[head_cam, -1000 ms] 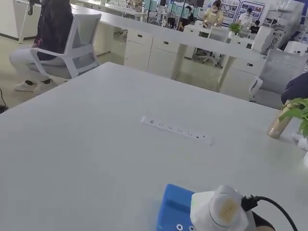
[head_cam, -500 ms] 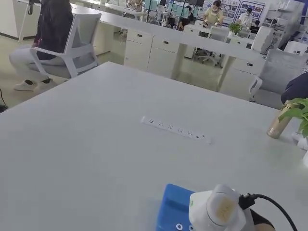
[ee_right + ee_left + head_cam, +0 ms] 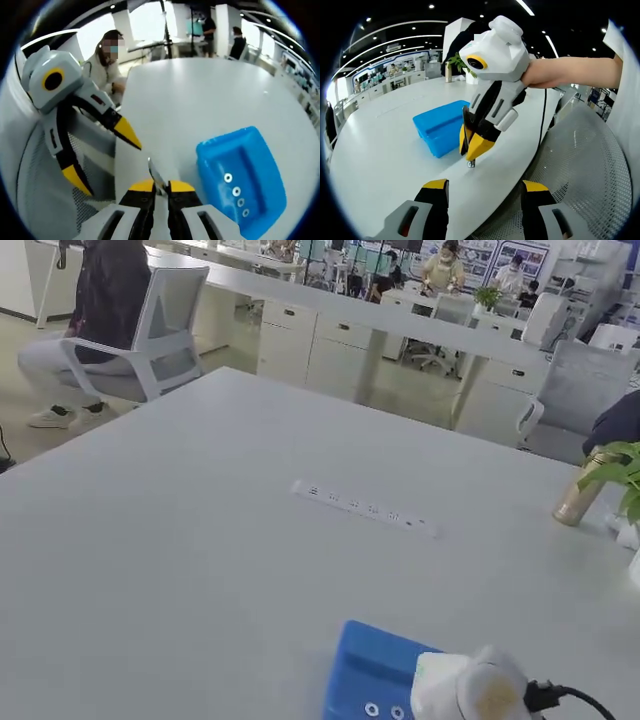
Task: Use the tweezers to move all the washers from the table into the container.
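Right gripper (image 3: 161,188) jaws were clamped on tweezers (image 3: 154,176). Left gripper (image 3: 486,186) jaws were held apart. Washers (image 3: 228,177) were recorded inside blue container (image 3: 257,150).

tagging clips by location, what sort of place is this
Most likely an open-plan office or lab workroom. There is a long white table with a built-in power strip, rows of white desks with drawer cabinets, and a mesh-backed office chair.
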Tool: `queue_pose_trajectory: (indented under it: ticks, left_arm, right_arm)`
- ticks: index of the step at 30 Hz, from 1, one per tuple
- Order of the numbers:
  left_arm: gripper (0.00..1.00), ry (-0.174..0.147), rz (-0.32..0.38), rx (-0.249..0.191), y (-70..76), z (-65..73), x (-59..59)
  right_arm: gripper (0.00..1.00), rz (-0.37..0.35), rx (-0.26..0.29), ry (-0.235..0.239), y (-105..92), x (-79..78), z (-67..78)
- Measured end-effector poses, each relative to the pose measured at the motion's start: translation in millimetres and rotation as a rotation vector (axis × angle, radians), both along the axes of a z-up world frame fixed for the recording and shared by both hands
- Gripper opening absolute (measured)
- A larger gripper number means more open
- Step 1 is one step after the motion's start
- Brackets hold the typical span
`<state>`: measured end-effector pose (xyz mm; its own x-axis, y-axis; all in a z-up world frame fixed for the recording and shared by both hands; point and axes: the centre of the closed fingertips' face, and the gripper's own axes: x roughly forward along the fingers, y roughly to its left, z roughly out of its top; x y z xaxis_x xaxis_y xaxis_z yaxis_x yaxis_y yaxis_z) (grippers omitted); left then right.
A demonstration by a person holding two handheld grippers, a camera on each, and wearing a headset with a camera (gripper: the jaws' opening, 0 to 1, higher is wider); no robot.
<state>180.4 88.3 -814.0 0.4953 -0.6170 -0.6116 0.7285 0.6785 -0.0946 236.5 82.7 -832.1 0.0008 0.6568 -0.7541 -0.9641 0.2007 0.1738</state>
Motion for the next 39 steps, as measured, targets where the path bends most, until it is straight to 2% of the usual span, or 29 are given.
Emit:
queue_pose_trajectory:
  ticks: [4, 6, 11, 14, 17, 22, 27, 31, 39]
  left_arm:
    - [0.57, 0.002, -0.007, 0.002, -0.7, -0.1, -1.0]
    - [0.56, 0.002, -0.008, 0.002, -0.8, -0.1, -1.2]
    - [0.56, 0.006, -0.010, 0.005, -0.7, -0.4, -1.7]
    - [0.56, 0.007, -0.009, 0.005, -0.6, -0.7, -1.7]
    - [0.56, 0.008, -0.008, 0.005, -0.7, -0.7, -1.7]
    - [0.56, 0.010, -0.009, 0.006, -0.8, -1.4, -1.6]
    - [0.56, 0.014, -0.014, 0.007, -1.1, -2.2, -2.3]
    - [0.56, 0.016, -0.017, 0.006, -1.3, -2.5, -2.9]
    - [0.56, 0.018, -0.022, 0.008, -1.4, -2.6, -3.7]
  right_arm:
    - [0.05, -0.132, 0.100, 0.026, 0.5, 4.5, 3.0]
    - [0.05, -0.165, 0.142, 0.003, 0.1, 5.1, 4.7]
    - [0.04, -0.214, 0.179, -0.009, 0.4, 12.4, 0.5]
    - [0.03, -0.242, 0.188, 0.013, -1.2, 16.1, 1.4]
    - [0.03, -0.292, 0.188, 0.077, -6.1, 17.8, 6.5]
    - [0.03, -0.328, 0.221, 0.109, -8.7, 19.4, 21.3]
    - [0.03, -0.358, 0.243, 0.097, -14.6, 26.3, 36.9]
    - [0.03, -0.377, 0.264, 0.073, -17.1, 33.5, 54.7]
    - [0.03, -0.421, 0.291, 0.018, -23.1, 69.9, 75.9]
